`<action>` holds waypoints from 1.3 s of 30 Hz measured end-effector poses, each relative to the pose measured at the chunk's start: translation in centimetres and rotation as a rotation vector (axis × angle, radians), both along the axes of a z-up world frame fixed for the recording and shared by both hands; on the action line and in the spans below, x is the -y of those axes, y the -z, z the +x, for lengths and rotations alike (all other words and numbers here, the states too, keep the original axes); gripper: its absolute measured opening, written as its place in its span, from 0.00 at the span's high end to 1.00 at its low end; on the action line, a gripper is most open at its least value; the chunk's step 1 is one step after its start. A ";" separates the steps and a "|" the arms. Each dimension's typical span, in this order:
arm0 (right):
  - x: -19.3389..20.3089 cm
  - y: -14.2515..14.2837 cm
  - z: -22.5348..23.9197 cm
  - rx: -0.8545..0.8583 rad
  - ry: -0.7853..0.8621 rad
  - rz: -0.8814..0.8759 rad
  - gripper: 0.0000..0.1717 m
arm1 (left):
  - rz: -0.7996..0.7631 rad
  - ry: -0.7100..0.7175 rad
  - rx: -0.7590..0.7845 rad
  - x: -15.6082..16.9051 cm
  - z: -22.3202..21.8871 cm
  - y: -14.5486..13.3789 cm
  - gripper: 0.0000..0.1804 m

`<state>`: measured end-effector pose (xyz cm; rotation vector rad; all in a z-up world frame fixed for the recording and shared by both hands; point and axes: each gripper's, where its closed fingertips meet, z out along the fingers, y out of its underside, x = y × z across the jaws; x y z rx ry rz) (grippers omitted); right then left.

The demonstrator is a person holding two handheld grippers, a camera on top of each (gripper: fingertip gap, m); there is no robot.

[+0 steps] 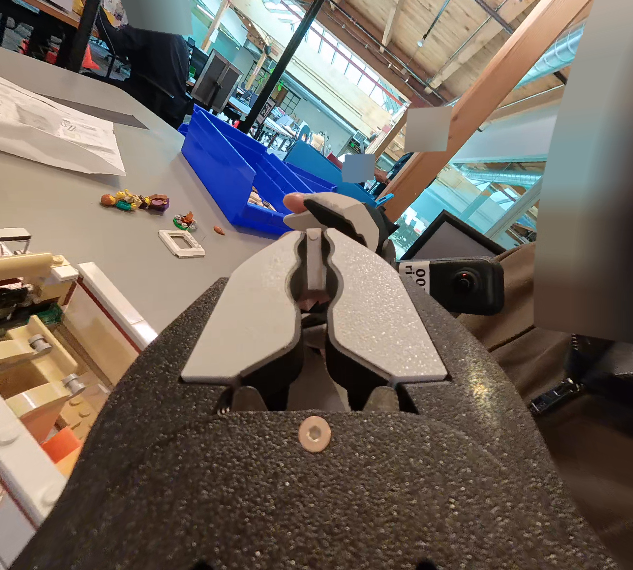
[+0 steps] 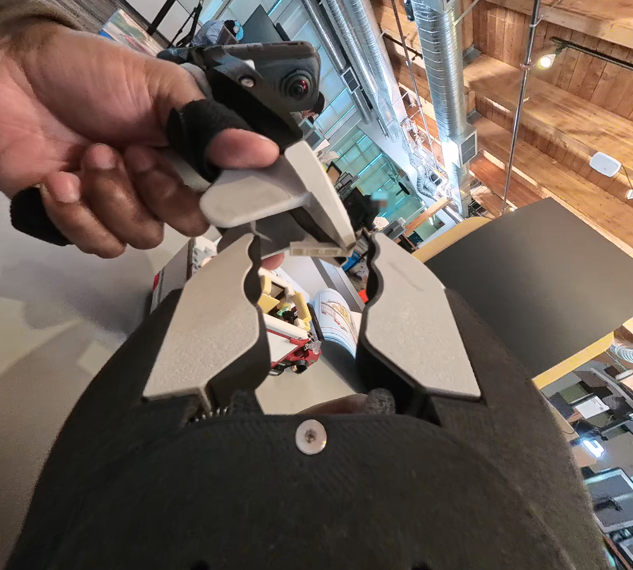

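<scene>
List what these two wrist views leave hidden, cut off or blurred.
- Blue bin contents, left wrist view: mostly behind its wall and the right gripper.
- Brick model, left wrist view: cut by the left edge.
- Booklet, right wrist view: partly behind the right gripper's finger.
- Background people: blurred patches.

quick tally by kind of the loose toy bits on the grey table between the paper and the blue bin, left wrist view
Minifigure pile: 1 heap; how many figures cannot be told
Green and orange cluster: 1
White window frame: 1
Small brown piece: 1
Total: 4 items, on the grey table
</scene>
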<state>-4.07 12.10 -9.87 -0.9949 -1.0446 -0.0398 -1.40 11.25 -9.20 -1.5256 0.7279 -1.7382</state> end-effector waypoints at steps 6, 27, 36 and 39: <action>-0.1 0.4 0.5 0.017 0.014 0.011 0.78 | -0.011 0.017 -0.025 0.2 0.5 0.8 0.96; -4.6 1.1 20.9 0.009 0.682 -0.026 0.79 | 0.299 -0.122 -0.225 -2.0 -3.2 1.5 0.87; -4.2 4.1 36.0 -0.034 1.087 -0.222 0.74 | 0.443 -0.102 -0.341 -2.4 -3.7 2.2 0.87; -4.5 4.5 32.9 -0.018 0.981 -0.242 0.74 | 0.490 -0.098 -0.400 -2.4 -4.5 2.8 0.87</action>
